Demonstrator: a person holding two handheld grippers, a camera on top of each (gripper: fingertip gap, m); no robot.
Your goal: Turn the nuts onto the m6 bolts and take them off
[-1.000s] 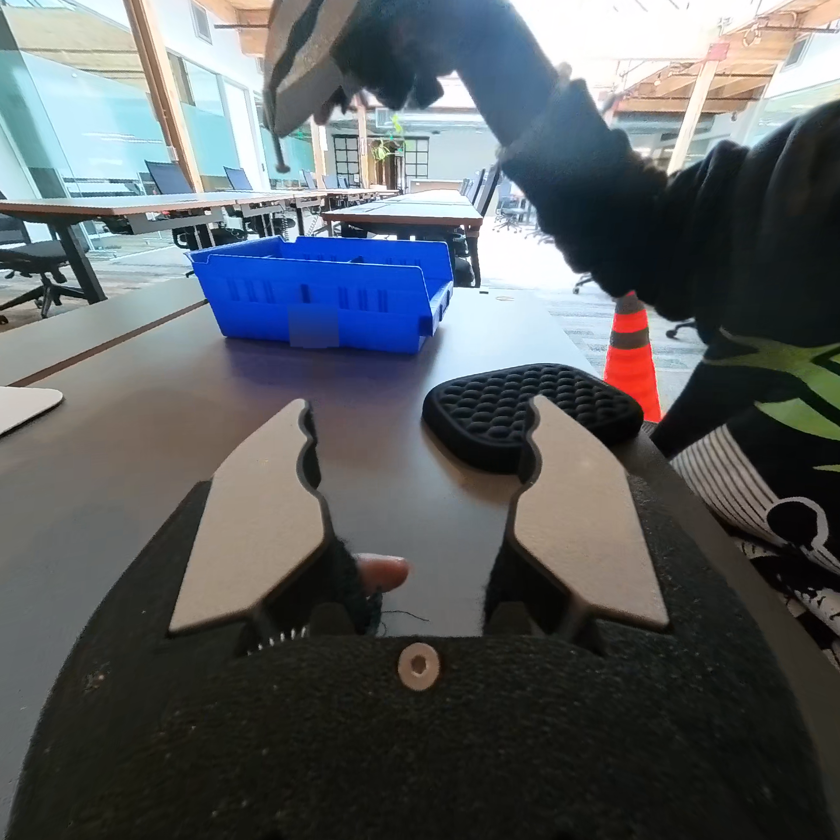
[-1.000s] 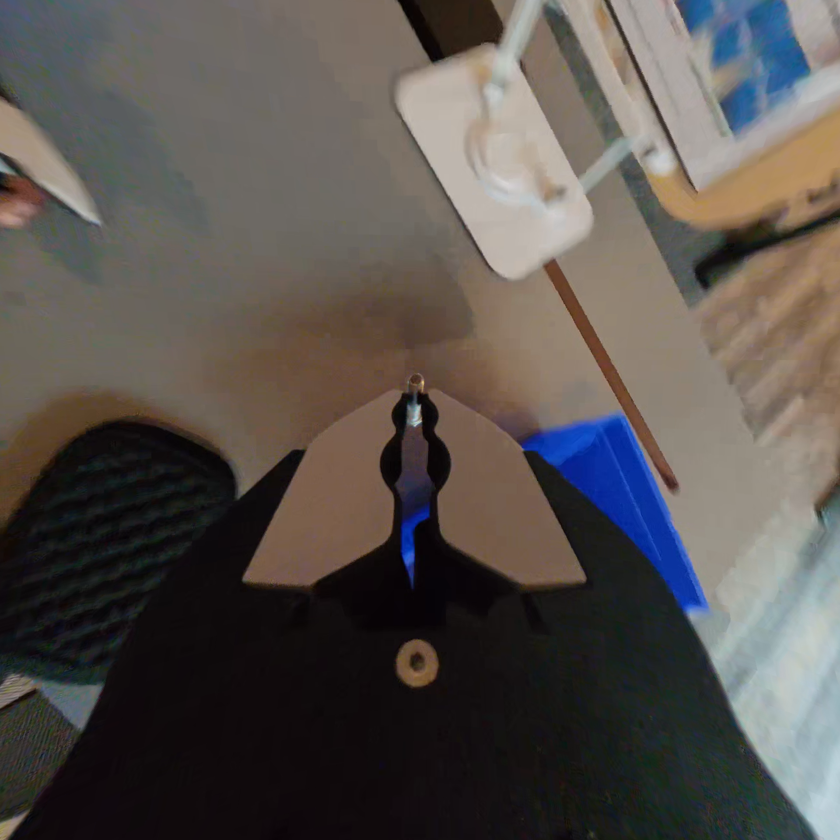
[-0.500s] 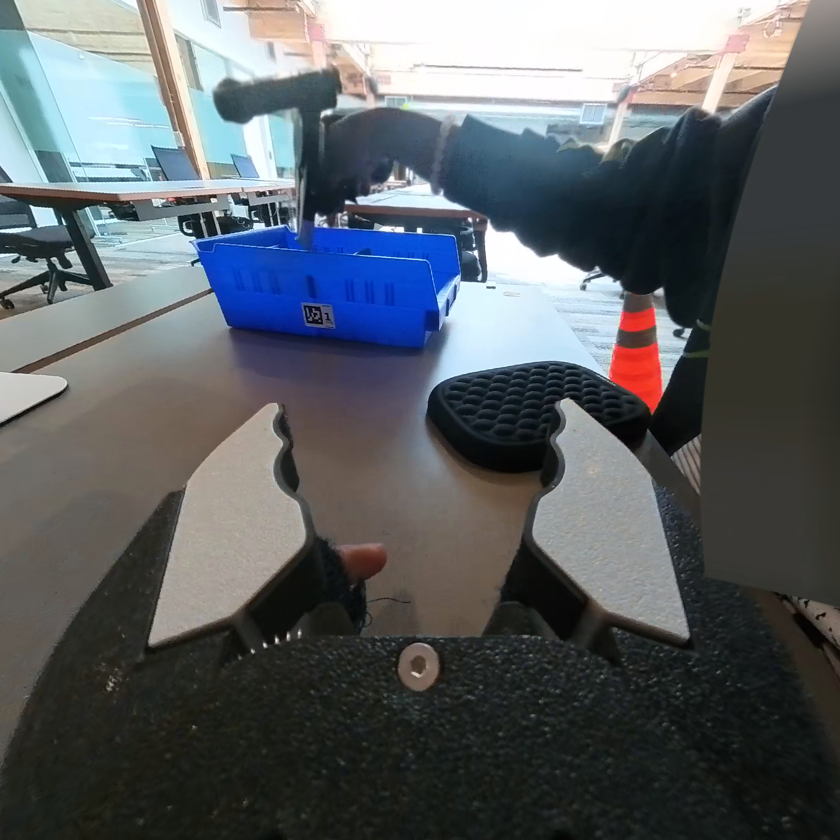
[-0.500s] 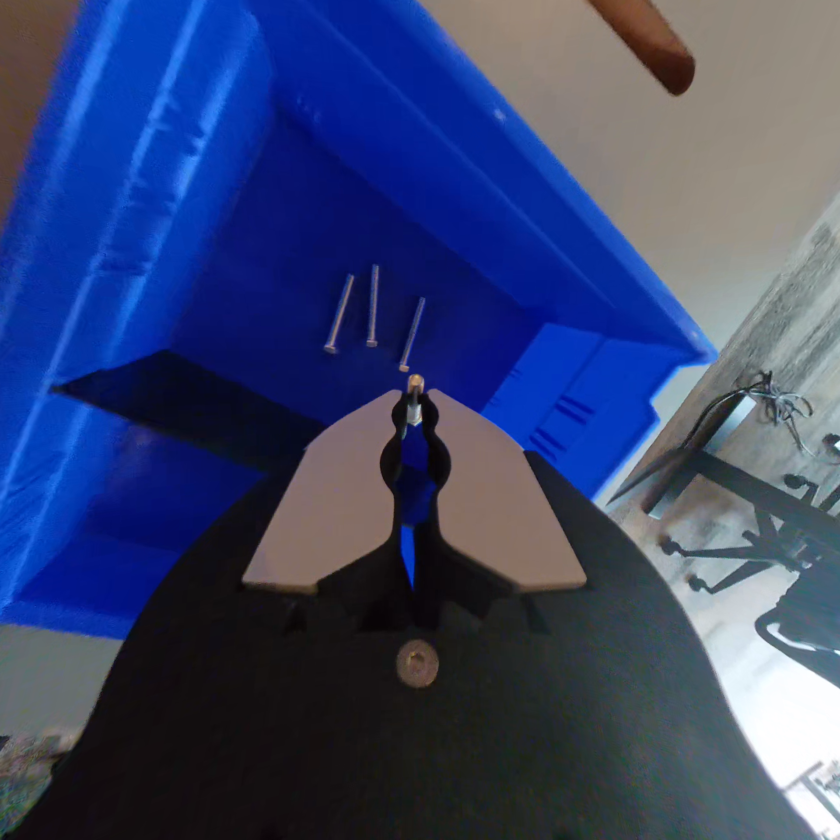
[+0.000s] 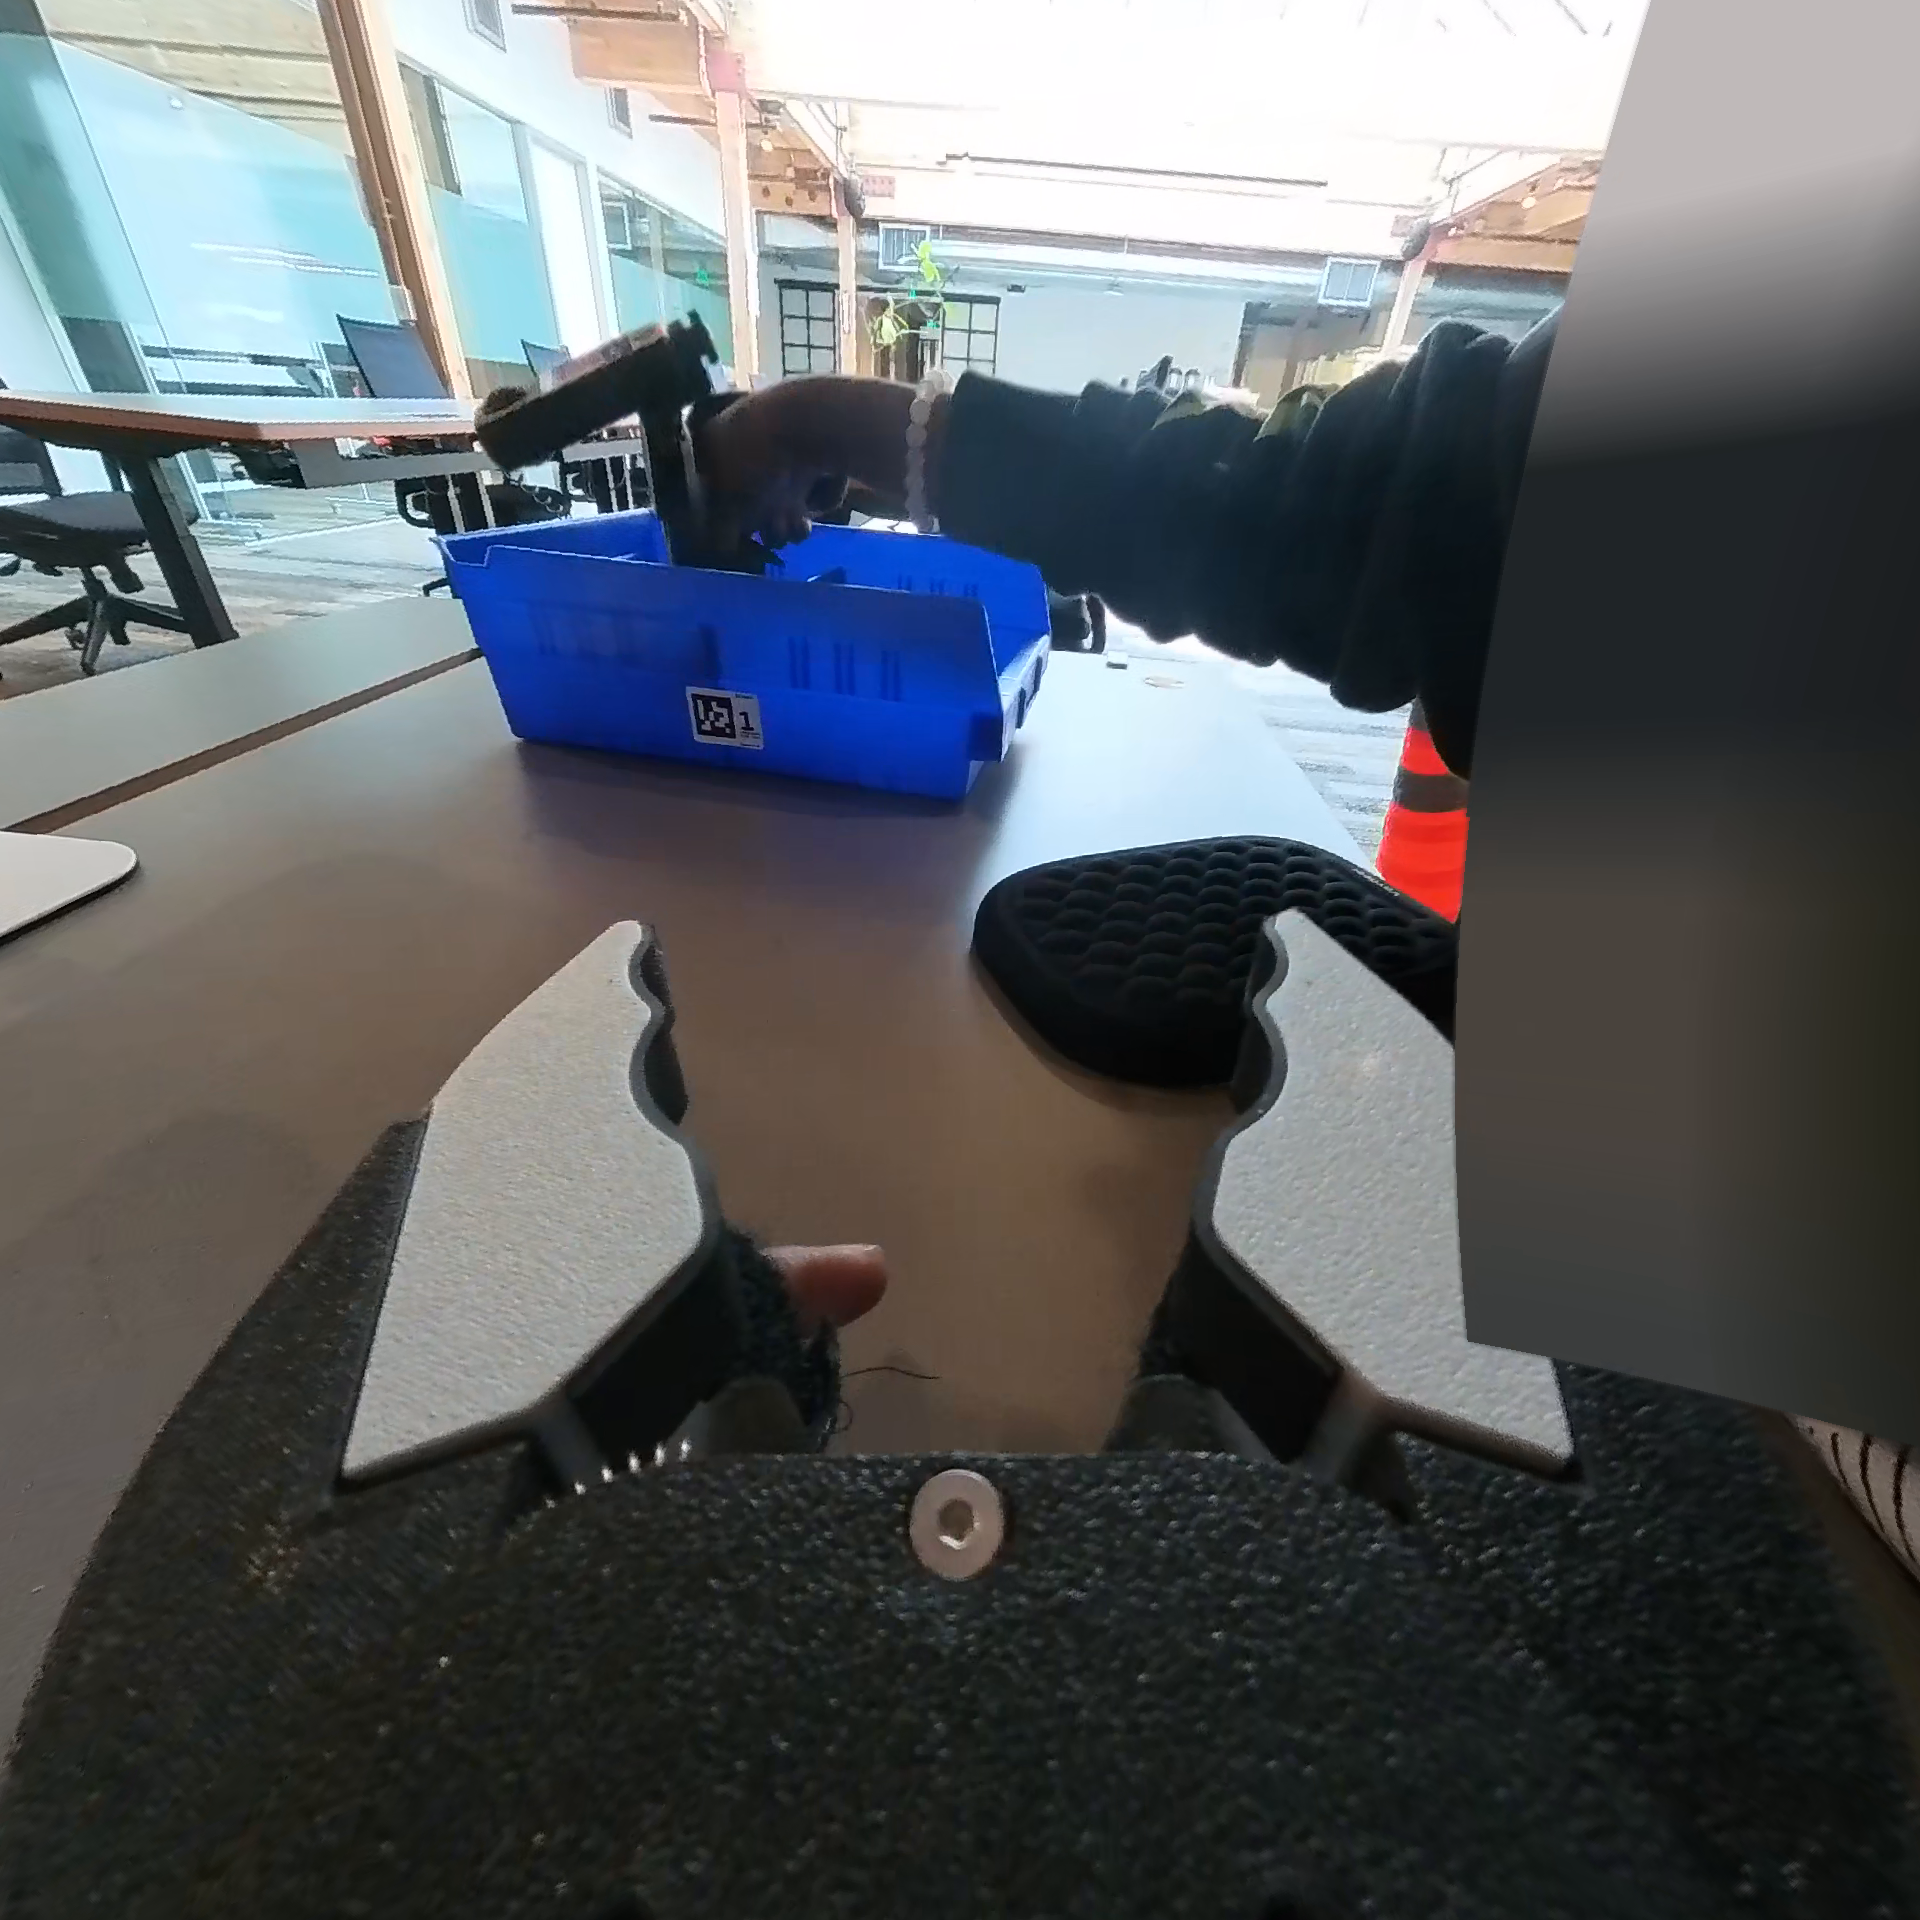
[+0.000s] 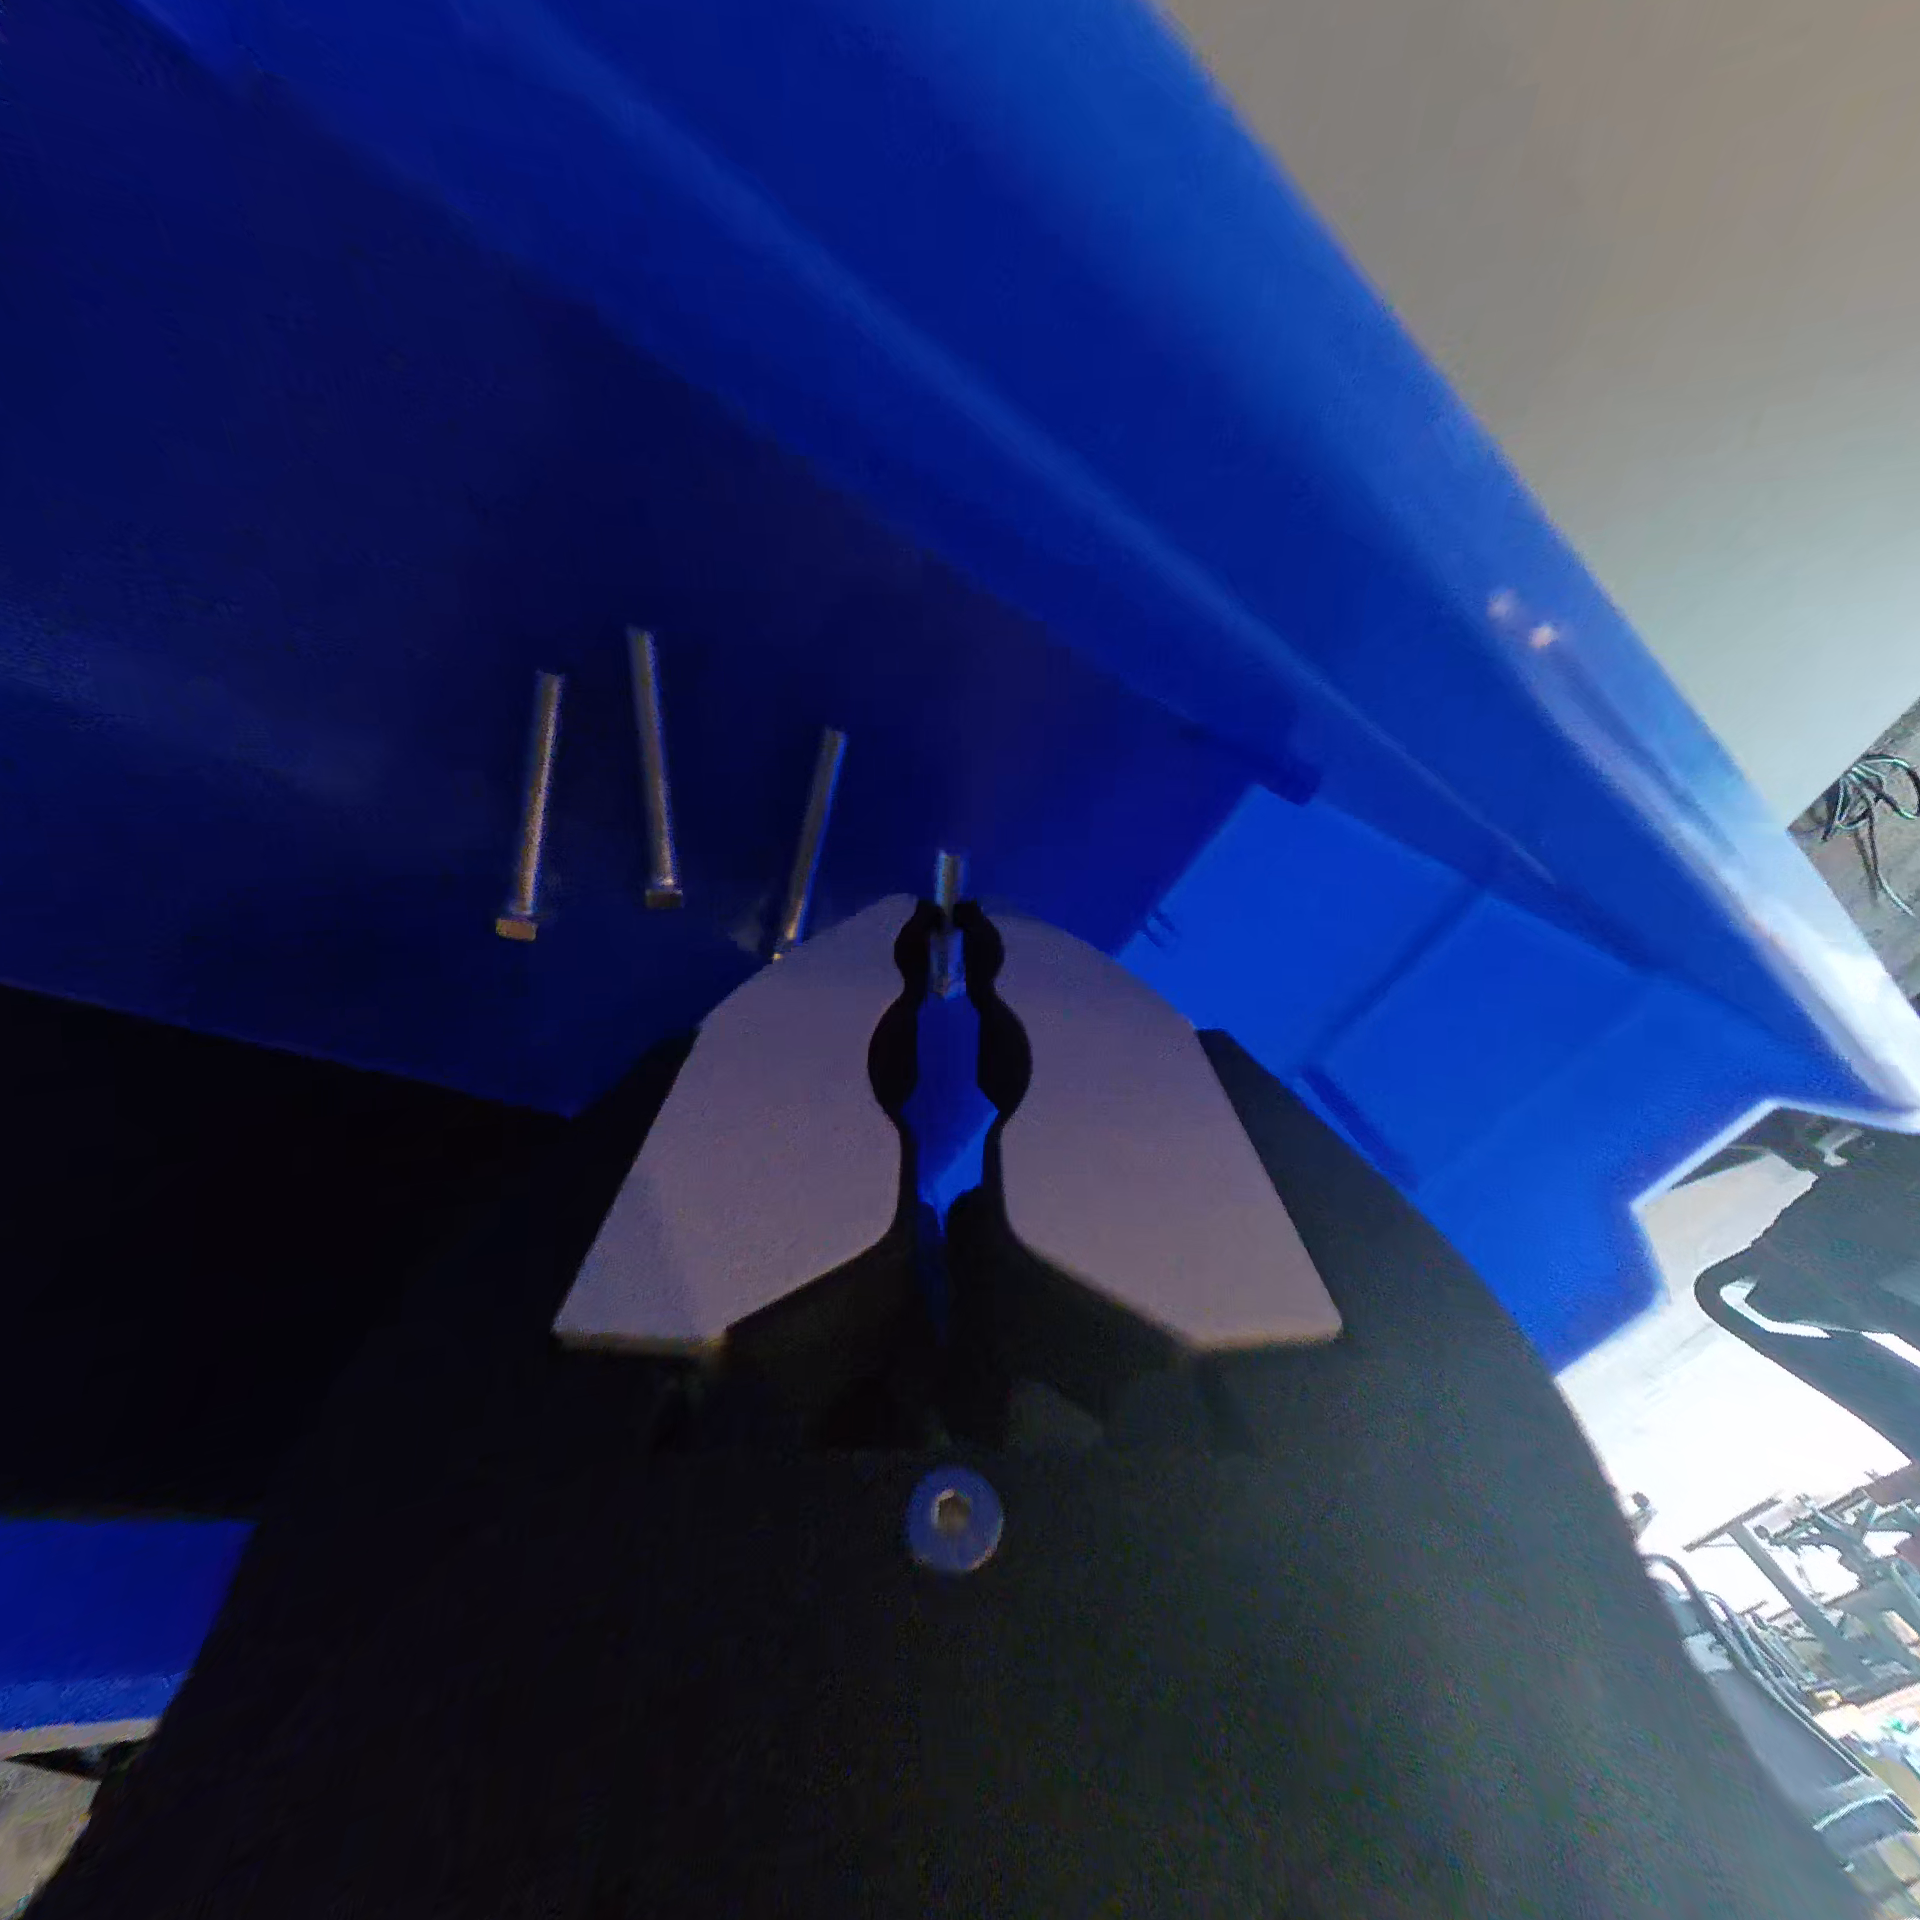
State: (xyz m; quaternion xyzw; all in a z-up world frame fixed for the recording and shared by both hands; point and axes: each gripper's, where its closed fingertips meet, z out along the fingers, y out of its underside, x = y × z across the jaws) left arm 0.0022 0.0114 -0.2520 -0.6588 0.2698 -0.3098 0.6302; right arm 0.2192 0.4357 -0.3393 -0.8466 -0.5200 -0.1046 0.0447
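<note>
Bolts lie in the blue bin (image 6: pixel 1351 1039) on the dark table (image 5: pixel 312 987): three loose bolts (image 6: pixel 649 769) on its floor, a fourth bolt (image 6: pixel 945 883) pinched in the right gripper (image 6: pixel 943 920). The left gripper (image 5: pixel 951 945) gapes wide, bare, beside a black pad (image 5: pixel 1143 935).

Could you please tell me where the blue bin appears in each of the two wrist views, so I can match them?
Left wrist view: the blue bin stands on the table, upper centre, beyond the open left gripper.
Right wrist view: its inside fills the upper left, three bolts on its floor.
Shared landmark: the right gripper, reaching into the bin.
</note>
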